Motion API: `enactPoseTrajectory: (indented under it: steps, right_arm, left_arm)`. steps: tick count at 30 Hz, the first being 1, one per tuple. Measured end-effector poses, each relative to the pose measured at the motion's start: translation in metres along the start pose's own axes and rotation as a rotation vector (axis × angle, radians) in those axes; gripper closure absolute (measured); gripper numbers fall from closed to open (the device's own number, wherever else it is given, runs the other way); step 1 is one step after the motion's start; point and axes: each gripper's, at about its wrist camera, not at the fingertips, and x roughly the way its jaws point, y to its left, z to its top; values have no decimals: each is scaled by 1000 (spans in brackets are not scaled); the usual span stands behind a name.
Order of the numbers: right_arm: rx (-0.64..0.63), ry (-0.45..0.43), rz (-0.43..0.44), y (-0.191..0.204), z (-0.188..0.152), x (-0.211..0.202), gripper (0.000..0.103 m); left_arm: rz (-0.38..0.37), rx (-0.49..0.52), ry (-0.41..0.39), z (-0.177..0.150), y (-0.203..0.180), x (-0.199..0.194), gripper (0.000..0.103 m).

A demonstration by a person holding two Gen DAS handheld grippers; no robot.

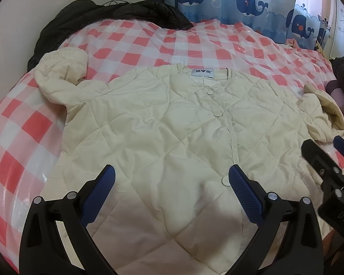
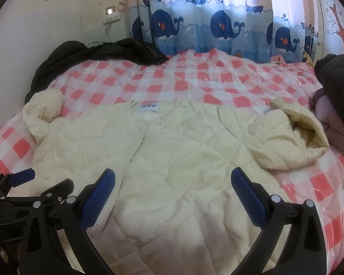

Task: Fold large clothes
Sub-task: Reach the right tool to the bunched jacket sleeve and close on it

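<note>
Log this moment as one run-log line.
stage: pre-fold | cream quilted jacket flat on checked bedspread, buttoned, sleeves bunched | left gripper open, above hem | right gripper open, above hem

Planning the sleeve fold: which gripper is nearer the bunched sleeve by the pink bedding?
Right. The right gripper hovers just inboard of that sleeve; the left gripper sits farther across the jacket.

Soft daylight through curtain, glare on sheet, fisheye-bent edges

Quilted cream cloth jacket on glossy checked plastic sheet; beside it, textured blue rubbery pads.
</note>
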Motion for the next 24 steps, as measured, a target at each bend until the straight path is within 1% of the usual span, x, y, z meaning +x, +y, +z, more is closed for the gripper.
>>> enactPoseTrajectory:
  steps: [1,2,4,5,7,9,10,11,12,13,16,18,19,20,21,22,24]
  right_arm:
    - [2,-11,10,0,1,-2,6]
    - [10,11,42,-1,2,1,6]
    - [33,113,103,-8,2,17,6]
    - [59,142,97,-13,-1,23,6]
    - [78,93,34,-19,-1,18,6]
    - [29,43,-6,-16,5,9,6]
    - [-2,37,-18,-13,8,8,6]
    - [-29,76,-25,-12,10,15,6]
    - [-33,94,-35,-17,10,19,6]
    - [-23,87,-67,-26,12,20,6]
    - [-14,34,-114,-58,30,9,6]
    - [-91,17,-213,-83,59,13,6]
    - [-128,33,-239,-93,68,20,6]
    - [-184,85,-282,-111,87,38,6]
    - [-201,106,-310,-125,95,47,6]
    - [-222,150,-356,-147,109,65,6]
    - [-241,220,-393,-180,122,88,6]
  left_arm:
    - [-5,-4,1,1,-1,0,8]
    - [-8,-6,2,1,-1,1,8]
    - [-20,-10,7,3,-4,2,8]
    - [-26,-10,10,4,-5,3,8]
    - [-39,-7,14,5,-10,4,8]
    - [-49,-6,16,6,-14,5,8]
    - [-42,-7,17,7,-15,6,8]
    - [-43,-8,18,8,-16,7,8]
    - [-52,-8,22,7,-16,7,8]
    - [-59,-15,29,8,-16,9,8]
    - [-60,-35,41,10,-14,14,8]
    - [-69,-52,57,10,-12,17,8]
    - [-83,-65,68,10,-11,19,8]
    - [-91,-71,75,10,-10,21,8]
    - [-93,-74,81,11,-9,23,8]
    - [-93,-74,83,11,-9,25,8]
    - [-91,-77,84,11,-8,26,8]
